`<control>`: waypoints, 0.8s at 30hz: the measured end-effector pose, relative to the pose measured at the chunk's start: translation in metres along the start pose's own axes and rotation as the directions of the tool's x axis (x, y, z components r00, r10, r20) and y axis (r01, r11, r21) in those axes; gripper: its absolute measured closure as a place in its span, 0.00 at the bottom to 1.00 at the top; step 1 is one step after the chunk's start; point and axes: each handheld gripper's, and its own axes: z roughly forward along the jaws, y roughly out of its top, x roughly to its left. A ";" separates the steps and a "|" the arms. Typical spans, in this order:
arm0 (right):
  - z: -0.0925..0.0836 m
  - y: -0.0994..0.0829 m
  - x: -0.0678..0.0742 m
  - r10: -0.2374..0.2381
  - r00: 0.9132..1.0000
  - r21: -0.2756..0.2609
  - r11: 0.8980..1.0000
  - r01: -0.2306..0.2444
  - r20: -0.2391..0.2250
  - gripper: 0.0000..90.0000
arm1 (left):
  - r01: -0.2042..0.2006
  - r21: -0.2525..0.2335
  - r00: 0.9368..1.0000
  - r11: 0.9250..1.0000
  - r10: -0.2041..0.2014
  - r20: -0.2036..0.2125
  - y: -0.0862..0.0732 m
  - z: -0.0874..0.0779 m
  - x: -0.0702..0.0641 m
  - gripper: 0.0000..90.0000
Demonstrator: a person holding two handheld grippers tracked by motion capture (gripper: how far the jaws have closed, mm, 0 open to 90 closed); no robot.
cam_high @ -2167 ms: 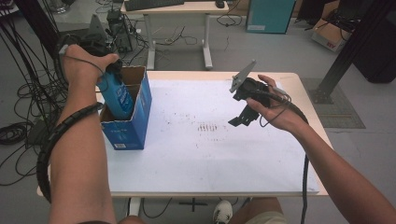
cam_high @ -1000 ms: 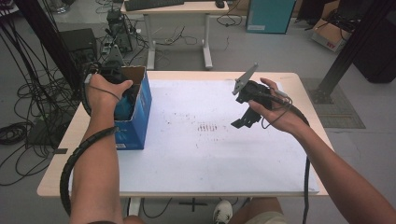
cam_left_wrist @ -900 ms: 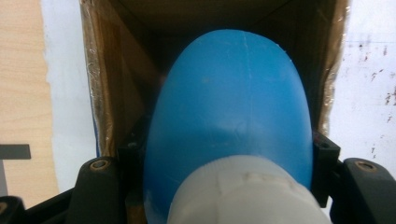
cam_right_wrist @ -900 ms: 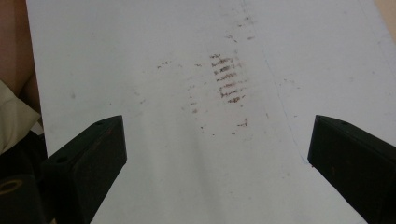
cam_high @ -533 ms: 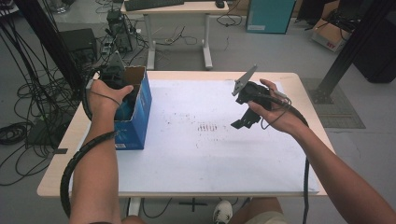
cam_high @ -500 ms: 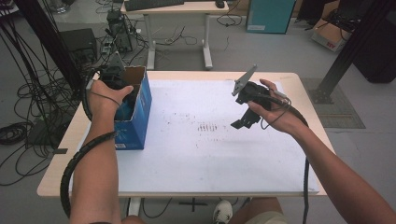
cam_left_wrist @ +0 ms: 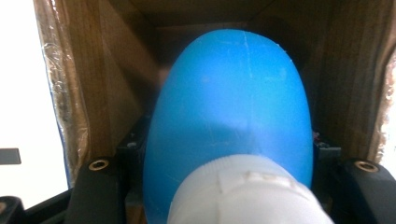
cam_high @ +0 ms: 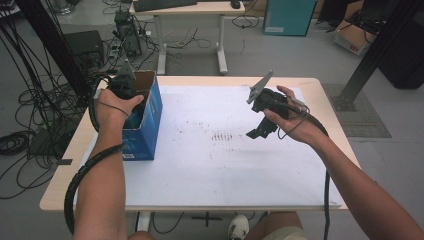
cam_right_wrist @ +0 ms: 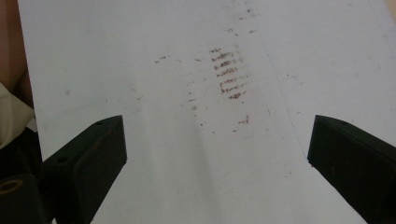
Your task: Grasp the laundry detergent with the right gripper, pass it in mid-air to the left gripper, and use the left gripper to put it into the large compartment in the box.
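A blue bottle [cam_left_wrist: 233, 107] with a white cap [cam_left_wrist: 243, 191] hangs inside a cardboard box [cam_high: 145, 135] that is blue outside and brown inside. My left gripper [cam_high: 132, 107] reaches down into the box at the table's left edge, shut on the bottle, and its black jaws press on both sides of the bottle just above the cap in the left gripper view. My right gripper [cam_high: 261, 127] is held in the air over the right half of the table. Its jaws [cam_right_wrist: 217, 149] stand wide open with nothing between them, over the white sheet.
A white sheet [cam_high: 210, 180] covers most of the wooden table [cam_high: 60, 195] and bears a patch of brown smudges [cam_high: 222, 136] near its middle. Cables and equipment lie on the floor to the left. Another desk [cam_high: 190, 7] stands behind.
The left hand has sunk with the blue bottle from the box's opening down into the box; in the last half second it barely moves. The right gripper has kept still.
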 end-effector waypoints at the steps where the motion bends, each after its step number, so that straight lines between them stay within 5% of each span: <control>1: 0.000 0.000 0.000 0.004 1.000 0.003 1.000 -0.004 0.001 0.05 | -0.001 -0.001 1.000 1.000 0.001 0.000 0.000 0.000 0.000 0.41; 24: -0.004 0.001 -0.001 -0.015 1.000 0.014 1.000 0.015 0.010 0.05 | 0.001 -0.006 1.000 1.000 -0.001 -0.003 0.000 0.001 -0.001 0.40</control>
